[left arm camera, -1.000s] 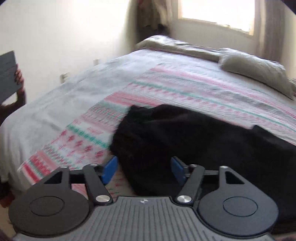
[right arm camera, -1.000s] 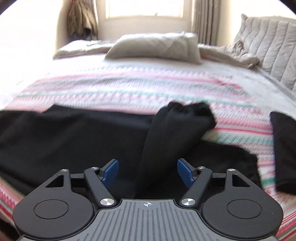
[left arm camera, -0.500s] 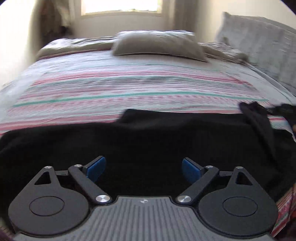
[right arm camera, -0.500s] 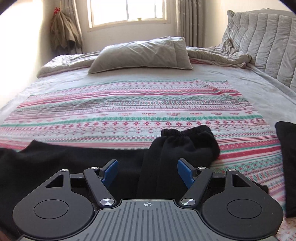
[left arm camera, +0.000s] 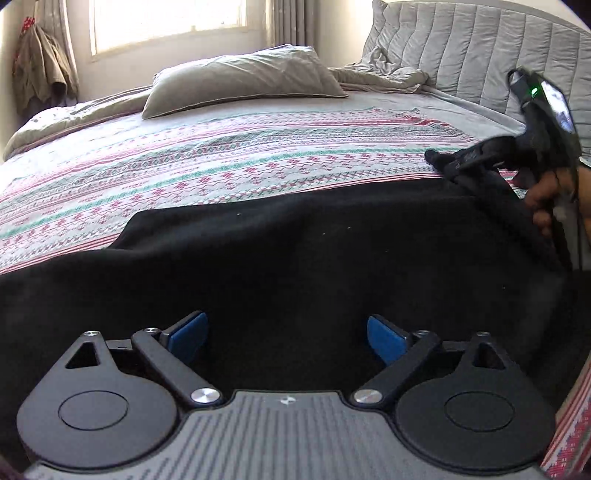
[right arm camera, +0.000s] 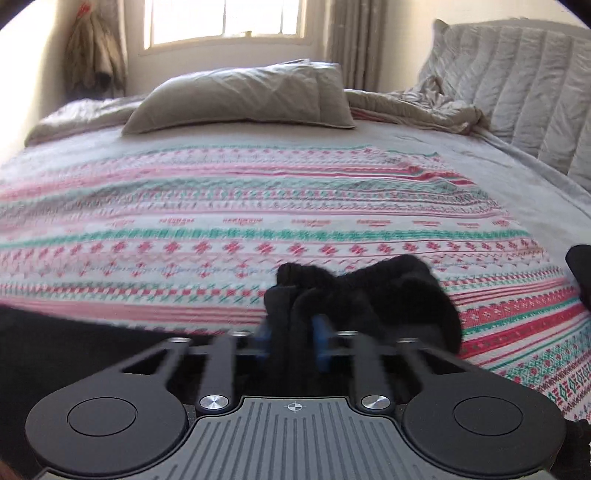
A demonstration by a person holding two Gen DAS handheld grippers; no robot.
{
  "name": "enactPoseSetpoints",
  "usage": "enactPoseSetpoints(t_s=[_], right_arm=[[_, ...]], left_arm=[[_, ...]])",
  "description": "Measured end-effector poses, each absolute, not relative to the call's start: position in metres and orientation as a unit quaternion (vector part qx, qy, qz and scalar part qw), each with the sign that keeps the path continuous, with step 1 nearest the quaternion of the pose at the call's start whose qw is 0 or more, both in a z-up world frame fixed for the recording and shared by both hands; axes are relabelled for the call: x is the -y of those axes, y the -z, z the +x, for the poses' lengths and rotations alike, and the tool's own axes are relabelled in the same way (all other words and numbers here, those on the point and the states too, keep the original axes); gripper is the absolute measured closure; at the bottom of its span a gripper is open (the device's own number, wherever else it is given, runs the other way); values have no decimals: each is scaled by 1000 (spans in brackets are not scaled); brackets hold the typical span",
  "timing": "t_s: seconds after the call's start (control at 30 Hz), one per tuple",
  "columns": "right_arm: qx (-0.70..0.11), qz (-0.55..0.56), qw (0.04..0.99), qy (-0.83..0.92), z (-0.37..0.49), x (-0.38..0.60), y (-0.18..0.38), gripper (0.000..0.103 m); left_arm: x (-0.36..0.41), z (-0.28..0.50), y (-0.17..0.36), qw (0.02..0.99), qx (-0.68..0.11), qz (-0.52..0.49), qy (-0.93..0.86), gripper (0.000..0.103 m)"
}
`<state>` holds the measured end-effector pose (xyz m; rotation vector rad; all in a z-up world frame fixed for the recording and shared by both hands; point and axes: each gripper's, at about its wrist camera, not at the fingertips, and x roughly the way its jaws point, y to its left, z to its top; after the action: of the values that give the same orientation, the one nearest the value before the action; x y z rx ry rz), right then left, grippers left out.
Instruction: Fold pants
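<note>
While the jaws are read nearest first, these points are noted:
Left gripper (left arm camera: 287, 332): its blue pads are spread wide and are opening a little further; black cloth is seen under and between them, but nothing is pinched.
Right gripper (right arm camera: 291, 338): its jaws are closing on a bunched end of the pants (right arm camera: 354, 295), and the pads are pressed against that fabric.
Pants (left arm camera: 295, 266): black, spread flat across the near edge of the bed, with one end lifted at the right.
Hand (left arm camera: 546, 199): seen wrapped around the right gripper's handle in the left wrist view.
Patterned blanket (right arm camera: 221, 229): laid beyond the pants, striped red and green.
Pillow (right arm camera: 240, 96): set farther back, below the window (right arm camera: 225, 18).
</note>
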<state>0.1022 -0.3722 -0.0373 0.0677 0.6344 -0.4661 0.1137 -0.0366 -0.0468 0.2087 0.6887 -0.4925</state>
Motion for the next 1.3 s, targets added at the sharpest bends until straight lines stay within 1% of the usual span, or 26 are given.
enactPoseSetpoints(t_s=[0.23,0.37,0.43,0.6,0.7,0.83,0.9,0.93,0.97,1.13,1.17,1.3], right_arm=[[-229,87,933,262,42,405,-14,96],[-205,118,929,286,-10,427,-25,96],[-212,149,919,298,-33,441,-20,96],[-263,233,884,309,-69,475,10,95],[-255,270,882,290,-78,485,13,88],[-244,271,890,273,-84,484,9,84],[-233,290,891,259,-86,488,10,75],[-226,304,890,253,-90,490,9,65],[-221,317,888,248,-92,493,9,59],[-194,371,878,233,-100,504,13,57],[-192,377,876,231,-100,506,14,57],[-187,374,874,248,-97,511,17,57]], left_arm=[[36,108,41,903,-333,97,255,7],[38,102,41,898,-334,101,267,7],[38,102,42,895,-337,97,277,7],[46,102,44,894,-339,98,278,8],[48,103,44,892,-341,91,283,8],[52,101,45,888,-339,89,299,8],[54,99,45,883,-336,85,316,9],[56,97,44,880,-333,82,328,10],[56,95,43,877,-328,81,342,11],[62,86,42,844,-320,69,424,20],[63,85,42,836,-321,68,441,24],[73,74,45,804,-318,90,494,32]])
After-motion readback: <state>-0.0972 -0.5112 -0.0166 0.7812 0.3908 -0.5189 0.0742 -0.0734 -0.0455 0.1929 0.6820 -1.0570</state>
